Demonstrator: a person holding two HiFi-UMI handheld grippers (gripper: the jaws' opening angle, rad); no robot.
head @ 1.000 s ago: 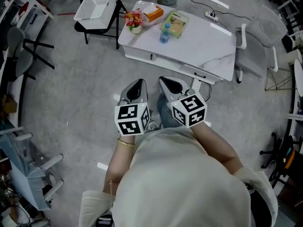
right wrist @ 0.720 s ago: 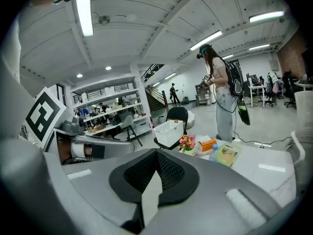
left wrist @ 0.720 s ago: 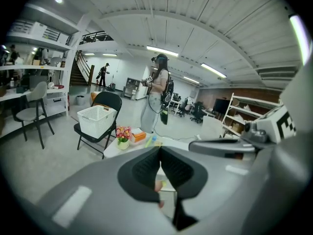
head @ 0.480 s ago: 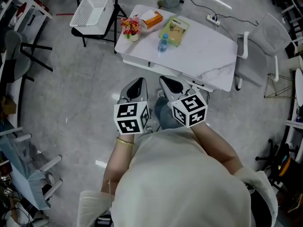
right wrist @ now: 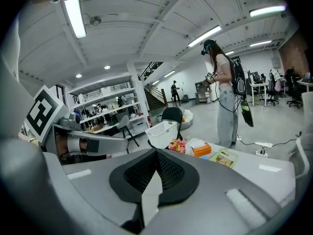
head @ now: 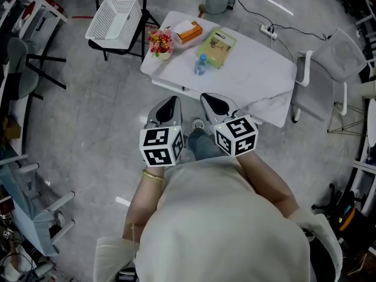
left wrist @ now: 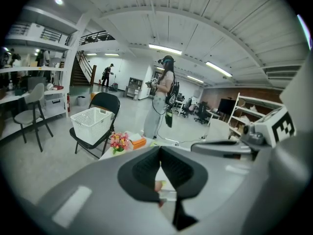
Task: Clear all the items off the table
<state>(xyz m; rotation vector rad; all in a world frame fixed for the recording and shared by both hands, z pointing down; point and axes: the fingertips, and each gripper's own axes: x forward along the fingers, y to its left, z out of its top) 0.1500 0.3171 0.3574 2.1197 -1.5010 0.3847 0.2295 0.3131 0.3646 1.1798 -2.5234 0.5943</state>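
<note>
A white marble-look table (head: 252, 69) stands ahead of me. On it are a small pot of flowers (head: 161, 42), an orange and white tissue box (head: 188, 30), a green packet (head: 218, 45) and a small water bottle (head: 201, 64). My left gripper (head: 170, 106) and right gripper (head: 212, 103) are side by side in front of my body, short of the table's near edge, both shut and empty. The flowers (left wrist: 118, 141) and tissue box (left wrist: 137, 142) show past the left jaws. In the right gripper view I see the flowers (right wrist: 177, 145), tissue box (right wrist: 201, 149) and packet (right wrist: 223, 157).
A white basket (head: 116, 16) sits on a black folding chair (head: 126, 40) left of the table. A white chair (head: 332, 69) stands to the table's right. A power strip (head: 269, 32) with cables lies on the floor behind. A person (left wrist: 162, 102) stands beyond the table.
The table and its items have come nearer to me and my grippers in the head view. Both grippers stayed shut, side by side.
</note>
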